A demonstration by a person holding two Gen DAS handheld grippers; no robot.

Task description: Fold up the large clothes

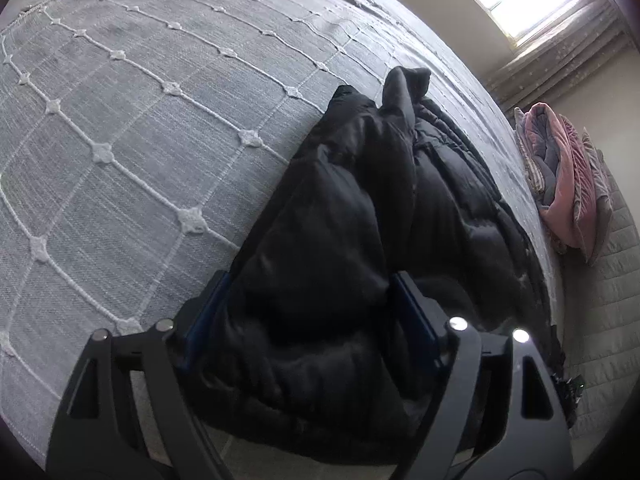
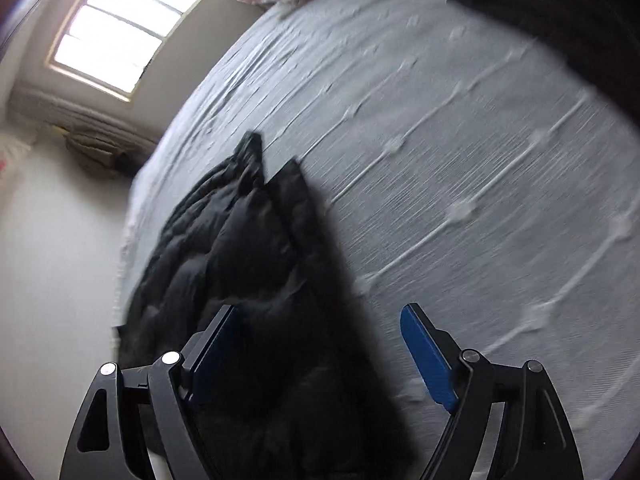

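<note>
Black puffer jacket (image 1: 360,240) bunched on bed

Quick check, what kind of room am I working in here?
Most likely a bedroom. A black puffer jacket lies on a bed under a grey stitched bedspread, folded pink bedding sits at its far edge, and a window lights the wall.

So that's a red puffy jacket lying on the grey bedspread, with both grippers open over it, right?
Not quite: the puffy jacket is black, not red, as the left wrist view shows. The rest holds: it lies on the grey bedspread, and the left gripper and right gripper are both open over it.
</note>
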